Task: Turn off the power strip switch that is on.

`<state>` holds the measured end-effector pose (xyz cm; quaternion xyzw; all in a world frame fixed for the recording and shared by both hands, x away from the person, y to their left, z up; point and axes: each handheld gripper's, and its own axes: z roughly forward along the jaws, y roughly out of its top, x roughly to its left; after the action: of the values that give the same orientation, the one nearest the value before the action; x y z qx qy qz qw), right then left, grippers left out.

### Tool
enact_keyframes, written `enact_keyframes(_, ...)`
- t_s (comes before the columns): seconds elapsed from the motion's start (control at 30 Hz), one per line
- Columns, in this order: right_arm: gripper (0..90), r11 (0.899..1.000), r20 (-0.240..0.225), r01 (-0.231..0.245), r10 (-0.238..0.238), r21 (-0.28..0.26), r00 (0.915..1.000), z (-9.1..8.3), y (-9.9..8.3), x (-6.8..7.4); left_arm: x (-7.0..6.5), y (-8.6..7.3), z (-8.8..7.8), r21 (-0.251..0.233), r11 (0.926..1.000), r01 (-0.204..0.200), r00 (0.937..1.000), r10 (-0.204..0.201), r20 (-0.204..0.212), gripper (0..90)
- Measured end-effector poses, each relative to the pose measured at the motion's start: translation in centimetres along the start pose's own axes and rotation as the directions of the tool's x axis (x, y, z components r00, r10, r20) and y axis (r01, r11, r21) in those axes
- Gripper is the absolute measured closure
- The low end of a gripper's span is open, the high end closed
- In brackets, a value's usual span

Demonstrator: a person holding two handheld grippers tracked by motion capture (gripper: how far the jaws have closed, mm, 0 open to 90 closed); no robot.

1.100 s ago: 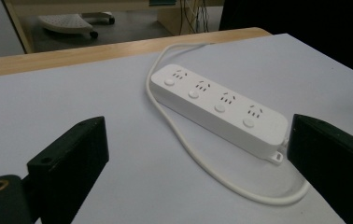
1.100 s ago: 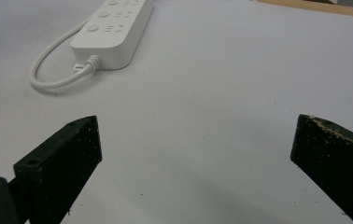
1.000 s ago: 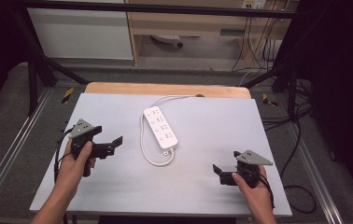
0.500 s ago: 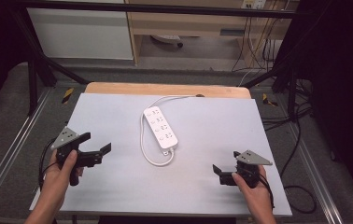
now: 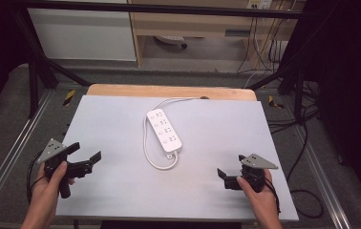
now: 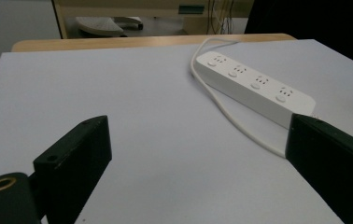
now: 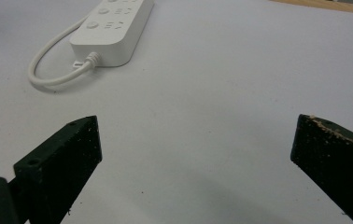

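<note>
- High view: white power strip [image 5: 164, 130] lies flat mid-surface, angled, its cord [image 5: 151, 151] looping off the near end, running up its left side and off the far edge.
- Surface [image 5: 121, 114] is a pale grey sheet over a wood top; bare apart from the strip. No containers on it.
- Left gripper [image 5: 84, 161] held at the near-left edge, jaws wide apart, gripping nothing, pointing right toward the strip, well apart from it.
- Right gripper [image 5: 226, 177] near the near-right corner, jaws spread, empty.
- Left gripper view: strip [image 6: 254, 87] ahead-right, four socket groups visible.
- Right gripper view: strip's cord end [image 7: 110, 29] ahead-left, cord loop [image 7: 55, 63] beside it.
</note>
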<state>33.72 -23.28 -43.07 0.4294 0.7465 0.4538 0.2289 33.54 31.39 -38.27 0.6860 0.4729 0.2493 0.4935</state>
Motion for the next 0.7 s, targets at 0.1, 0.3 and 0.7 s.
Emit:
enact_keyframes(0.1, 2.3, 1.000, 0.001, -0.002, 0.002, 0.001, 1.0000, 0.0, 0.0, -0.1, 0.3, -0.4, -0.2, -0.007, 1.0000, 0.001, 1.0000, -0.001, 0.008, 7.2)
enact_keyframes(0.3, 2.3, 1.000, -0.001, -0.003, 0.003, 0.001, 1.0000, 0.1, 0.0, 0.0, 0.5, -1.5, -0.4, 0.000, 0.9999, -0.011, 0.9996, 0.011, 0.026, 6.8)
enact_keyframes(0.7, 2.3, 1.000, -0.001, -0.001, 0.001, 0.009, 1.0000, 0.2, -0.2, -0.1, -0.5, -2.8, 0.3, 0.021, 0.9988, -0.045, 0.9979, 0.044, 0.048, 6.9)
